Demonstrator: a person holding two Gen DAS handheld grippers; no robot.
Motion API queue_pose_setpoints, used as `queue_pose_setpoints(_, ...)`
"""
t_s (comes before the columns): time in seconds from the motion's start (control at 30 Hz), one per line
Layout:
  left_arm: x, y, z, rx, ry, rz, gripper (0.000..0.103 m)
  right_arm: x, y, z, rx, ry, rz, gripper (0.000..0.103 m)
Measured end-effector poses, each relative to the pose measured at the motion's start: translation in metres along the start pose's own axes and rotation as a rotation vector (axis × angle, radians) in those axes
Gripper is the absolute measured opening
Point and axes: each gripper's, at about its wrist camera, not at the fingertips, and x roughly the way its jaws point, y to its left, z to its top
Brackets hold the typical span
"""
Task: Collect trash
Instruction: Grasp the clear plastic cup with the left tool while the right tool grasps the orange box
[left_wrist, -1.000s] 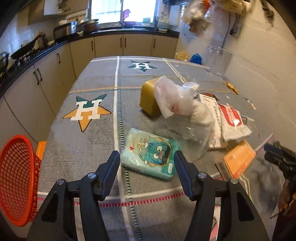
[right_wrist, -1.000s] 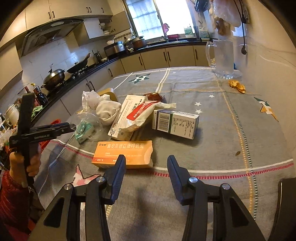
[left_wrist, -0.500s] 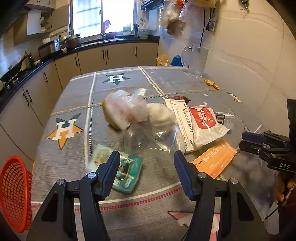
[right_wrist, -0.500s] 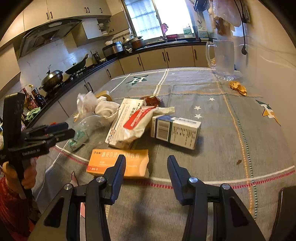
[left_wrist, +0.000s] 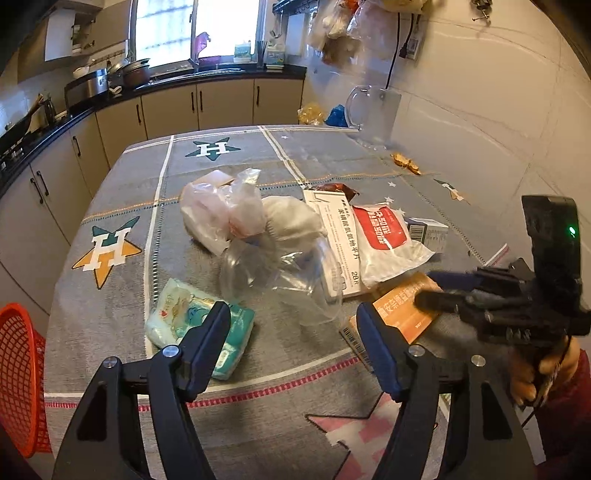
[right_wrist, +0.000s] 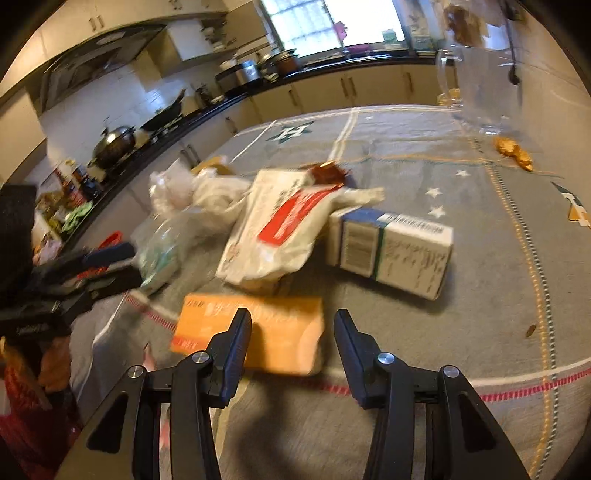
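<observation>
The right tool (right_wrist: 291, 341) hangs empty with jaws parted over the flat orange cardboard box (right_wrist: 255, 332) lying at the near edge of the litter on the grey-clothed table (right_wrist: 491, 306). The left tool (left_wrist: 293, 334) is opening, nothing between its fingers, near the crumpled clear plastic bag (left_wrist: 280, 277). I judge the thin box may slide on the cloth rather than lift, and both tools, close together, could collide.

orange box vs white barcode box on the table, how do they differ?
The orange box is flat and thin, lying on its broad face; the white barcode box is thicker and blockier. The orange box sits nearest the right hand-held gripper; the white barcode box lies further back, touching the white pouch with the red label. Both are cardboard cartons lying on the tablecloth.
</observation>
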Motion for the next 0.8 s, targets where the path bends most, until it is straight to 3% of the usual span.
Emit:
queue_pose_setpoints(0.13,0.007,-0.01,0.003,0.015,-0.007,0.027,0.07,-0.007,0.01,-0.015,-0.049,0.063,0.099,0.051)
queue_pose_setpoints(0.23,0.016,-0.009,0.009,-0.003,0.002,0.074,0.066,-0.018,0.013,-0.024,-0.095,0.073,0.103,0.051)
queue_pose_setpoints(0.3,0.026,-0.005,0.014,-0.028,0.027,0.116,0.054,-0.024,0.01,-0.025,-0.103,0.063,0.087,0.051)
queue_pose_setpoints(0.37,0.034,0.003,0.016,-0.067,0.061,0.102,0.029,-0.028,0.006,-0.023,-0.111,0.049,0.057,0.051)
queue_pose_setpoints(0.47,0.045,0.012,0.016,-0.097,0.094,0.133,0.016,-0.028,0.006,-0.016,-0.132,0.034,0.026,0.055)
queue_pose_setpoints(0.53,0.047,0.017,0.014,-0.109,0.102,0.136,0.009,-0.025,0.009,-0.01,-0.156,0.023,0.022,0.064)
queue_pose_setpoints(0.6,0.044,0.021,0.013,-0.116,0.092,0.13,0.009,-0.019,0.014,-0.003,-0.182,0.016,0.01,0.07)
queue_pose_setpoints(0.8,0.023,0.023,0.007,-0.099,0.042,0.107,0.007,0.009,0.024,0.012,-0.245,0.053,0.029,0.07)
